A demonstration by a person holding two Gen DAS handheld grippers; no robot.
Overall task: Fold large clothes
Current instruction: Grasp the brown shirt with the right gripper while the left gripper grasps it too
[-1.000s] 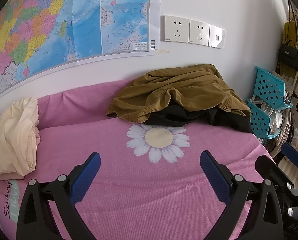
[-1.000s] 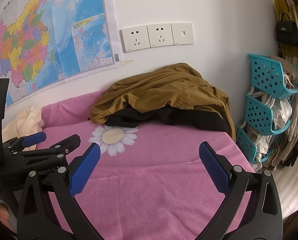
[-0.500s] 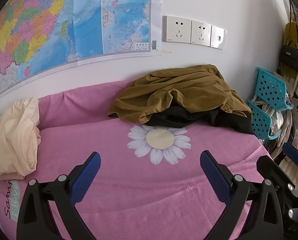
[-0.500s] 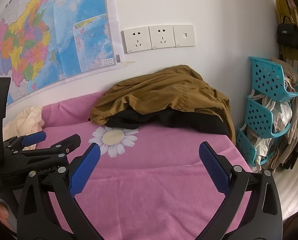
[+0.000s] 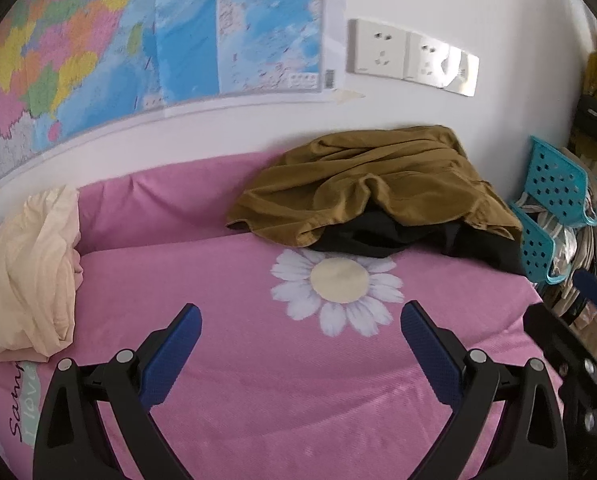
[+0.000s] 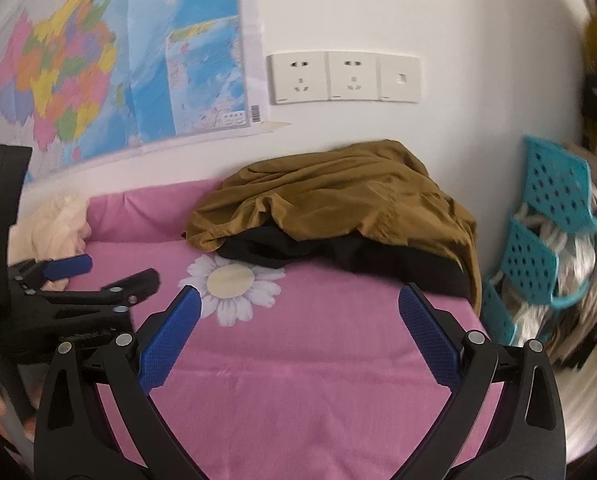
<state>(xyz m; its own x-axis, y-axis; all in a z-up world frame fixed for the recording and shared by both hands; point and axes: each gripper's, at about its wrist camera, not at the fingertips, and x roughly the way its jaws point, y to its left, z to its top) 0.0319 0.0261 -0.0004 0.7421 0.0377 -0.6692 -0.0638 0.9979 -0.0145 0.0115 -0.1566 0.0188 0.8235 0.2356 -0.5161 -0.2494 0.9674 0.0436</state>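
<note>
A crumpled olive-brown garment (image 5: 378,184) (image 6: 338,200) lies heaped on a black garment (image 5: 378,236) (image 6: 338,256) at the far side of the pink bed (image 5: 218,280) (image 6: 318,340), against the wall. My left gripper (image 5: 298,324) hangs open over the bedsheet, short of the heap, with nothing between its blue pads. My right gripper (image 6: 298,308) is open too, pointing at the heap from nearer the bed's right end. The left gripper (image 6: 90,276) also appears at the left edge of the right wrist view.
A cream cloth bundle (image 5: 26,276) lies at the bed's left. A daisy print (image 5: 338,284) marks the sheet before the heap. Turquoise baskets (image 6: 546,240) with clothes stand right of the bed. A map (image 5: 138,40) and wall sockets (image 6: 342,76) hang behind.
Both grippers have moved closer to the heap of clothes, which now looks larger in both views. The jaws stay open.
</note>
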